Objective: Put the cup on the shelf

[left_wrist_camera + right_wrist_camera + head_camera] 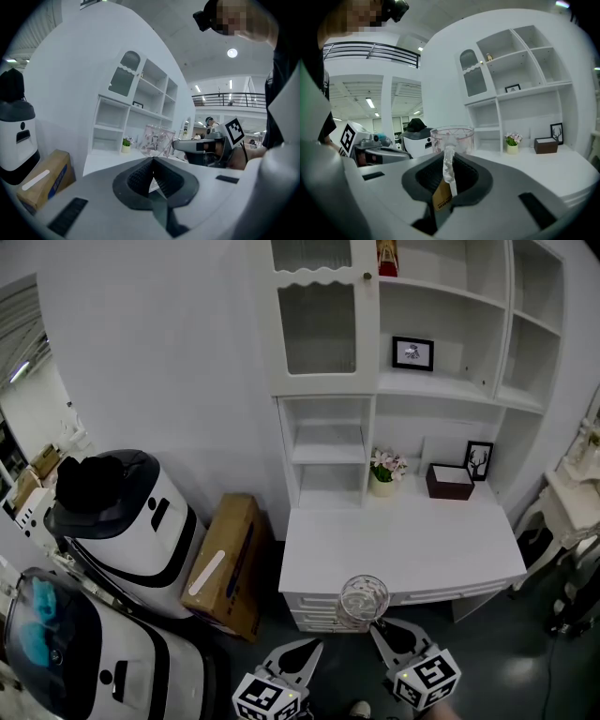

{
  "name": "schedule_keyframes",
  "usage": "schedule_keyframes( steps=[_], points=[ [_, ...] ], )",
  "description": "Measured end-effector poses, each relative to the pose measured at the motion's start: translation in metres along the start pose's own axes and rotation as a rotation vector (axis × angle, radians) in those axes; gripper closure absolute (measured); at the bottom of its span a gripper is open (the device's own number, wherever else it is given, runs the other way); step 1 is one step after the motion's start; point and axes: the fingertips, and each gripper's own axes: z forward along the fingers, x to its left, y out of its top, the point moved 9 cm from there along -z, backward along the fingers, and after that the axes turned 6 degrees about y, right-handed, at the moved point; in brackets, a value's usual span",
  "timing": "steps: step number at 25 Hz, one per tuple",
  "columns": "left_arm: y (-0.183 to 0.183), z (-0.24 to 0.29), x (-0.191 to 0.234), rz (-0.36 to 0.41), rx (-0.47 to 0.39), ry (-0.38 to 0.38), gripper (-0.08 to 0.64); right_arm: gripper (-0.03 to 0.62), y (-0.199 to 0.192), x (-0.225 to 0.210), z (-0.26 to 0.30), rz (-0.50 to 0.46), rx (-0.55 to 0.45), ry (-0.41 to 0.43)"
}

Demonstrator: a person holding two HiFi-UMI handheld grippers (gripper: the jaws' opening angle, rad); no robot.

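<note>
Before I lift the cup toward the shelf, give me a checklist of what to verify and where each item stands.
1. Grip: the right gripper has its fingers shut on the handle of the cup: ok.
2. Cup upright, rim level: ok.
3. Left gripper shut, holding nothing, apart from the cup: ok.
4. Landing spot: the open shelf left of the flower pot is bare: ok.
5. Path: the desk top between cup and shelf is bare: ok.
6. Cup height fits that shelf opening: cannot tell.
</note>
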Motion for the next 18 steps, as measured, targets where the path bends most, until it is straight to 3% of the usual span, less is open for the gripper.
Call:
schedule_keyframes(
  steps=[18],
  points=[
    [0.007, 0.009, 0.066, -0.006, 0.013, -0.074, 0.555, 0.558, 0.004, 0.013, 0.054, 0.011, 0.006, -0.085]
  ],
)
